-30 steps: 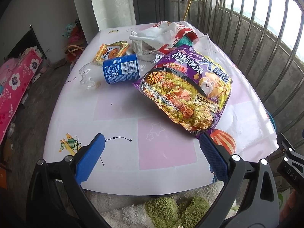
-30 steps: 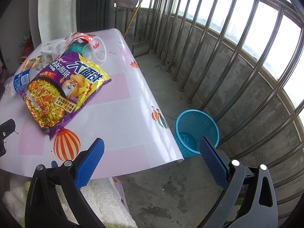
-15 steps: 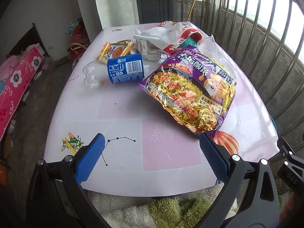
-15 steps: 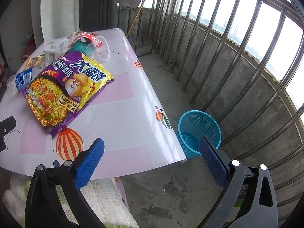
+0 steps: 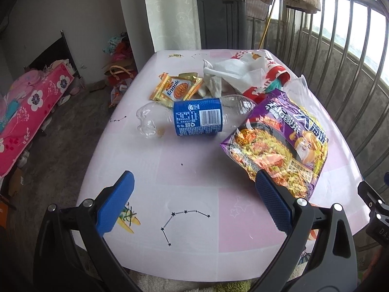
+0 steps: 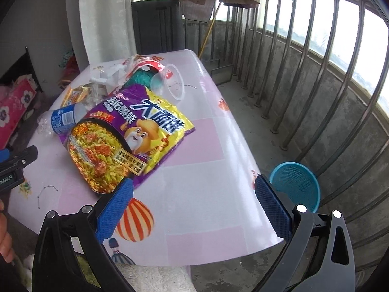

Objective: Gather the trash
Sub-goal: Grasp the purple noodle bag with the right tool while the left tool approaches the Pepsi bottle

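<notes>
While both grippers (image 5: 194, 202) (image 6: 194, 202) gape empty, glossy crinkled noodle packet (image 6: 126, 143), clear ribbed bottle (image 5: 194, 119), mesh basket (image 6: 295, 185).

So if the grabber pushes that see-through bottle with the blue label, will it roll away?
Probably, yes. The bottle lies on its side on the smooth table, so a nudge across its round body could roll it. It looks nearly empty, so likely light and easy to squash. The noodle bag overlaps its neck end and might stop it that way.

Home balcony, railing bars (image 6: 301, 77), bedding (image 5: 29, 112), curtain (image 5: 170, 12)
</notes>
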Demonstrator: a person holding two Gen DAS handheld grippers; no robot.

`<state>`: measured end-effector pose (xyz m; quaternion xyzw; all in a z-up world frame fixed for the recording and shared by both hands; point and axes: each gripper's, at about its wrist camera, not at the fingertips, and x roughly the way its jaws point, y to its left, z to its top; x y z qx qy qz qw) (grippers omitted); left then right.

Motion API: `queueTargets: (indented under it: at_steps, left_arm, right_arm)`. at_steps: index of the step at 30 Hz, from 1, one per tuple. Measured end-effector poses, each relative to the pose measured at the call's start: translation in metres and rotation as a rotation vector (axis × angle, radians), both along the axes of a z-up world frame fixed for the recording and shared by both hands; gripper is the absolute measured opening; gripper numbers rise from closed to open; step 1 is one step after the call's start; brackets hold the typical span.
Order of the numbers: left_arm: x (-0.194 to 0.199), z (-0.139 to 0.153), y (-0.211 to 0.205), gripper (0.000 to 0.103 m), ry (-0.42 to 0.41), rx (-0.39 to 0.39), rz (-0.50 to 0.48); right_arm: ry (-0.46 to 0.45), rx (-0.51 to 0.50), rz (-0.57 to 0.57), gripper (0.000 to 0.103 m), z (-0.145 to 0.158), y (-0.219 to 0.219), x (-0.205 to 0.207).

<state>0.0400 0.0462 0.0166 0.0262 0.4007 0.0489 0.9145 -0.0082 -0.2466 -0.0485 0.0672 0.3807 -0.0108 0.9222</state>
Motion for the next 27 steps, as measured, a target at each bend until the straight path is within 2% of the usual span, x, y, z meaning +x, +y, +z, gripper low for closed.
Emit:
queueTargets:
  at_steps: [5, 7, 9, 10, 12, 17, 21, 23, 24, 25, 26, 27]
  left_arm:
    - [0.02, 0.004, 0.006, 0.096, -0.051, -0.019, -0.076]
    - [0.029, 0.002, 0.006, 0.096, -0.068, -0.048, -0.142]
    - [0.035, -0.001, 0.007, 0.096, -0.095, -0.098, -0.188]
    - [0.038, -0.002, 0.008, 0.096, -0.113, -0.131, -0.211]
    - [0.043, -0.004, 0.008, 0.096, -0.139, -0.177, -0.249]
    - [0.061, -0.014, -0.002, 0.096, -0.144, -0.163, -0.292]
    - [0.076, -0.028, -0.011, 0.095, -0.089, -0.162, -0.308]
    - [0.082, -0.036, -0.016, 0.089, -0.068, -0.149, -0.315]
    - [0.084, -0.04, -0.018, 0.076, -0.054, -0.142, -0.32]
    - [0.087, -0.045, -0.02, 0.068, -0.035, -0.134, -0.324]
    - [0.089, -0.05, -0.022, 0.065, -0.015, -0.13, -0.324]
    - [0.092, -0.054, -0.023, 0.055, 0.003, -0.129, -0.323]
  right_arm:
    - [0.036, 0.235, 0.056, 0.097, -0.009, -0.004, 0.024]
    - [0.072, 0.325, 0.071, 0.097, -0.016, -0.008, 0.033]
    - [0.106, 0.404, 0.081, 0.091, -0.024, -0.011, 0.041]
    - [0.125, 0.428, 0.083, 0.084, -0.028, -0.013, 0.044]
    - [0.159, 0.464, 0.08, 0.078, -0.039, -0.015, 0.051]
    - [0.231, 0.538, 0.069, 0.064, -0.06, -0.019, 0.069]
    - [0.263, 0.549, 0.053, 0.055, -0.072, -0.021, 0.081]
    - [0.261, 0.552, 0.051, 0.05, -0.074, -0.021, 0.085]
    - [0.263, 0.553, 0.049, 0.049, -0.074, -0.021, 0.086]
    - [0.262, 0.556, 0.048, 0.046, -0.075, -0.022, 0.087]
    - [0.262, 0.561, 0.047, 0.043, -0.076, -0.022, 0.088]
    - [0.263, 0.567, 0.046, 0.041, -0.077, -0.023, 0.089]
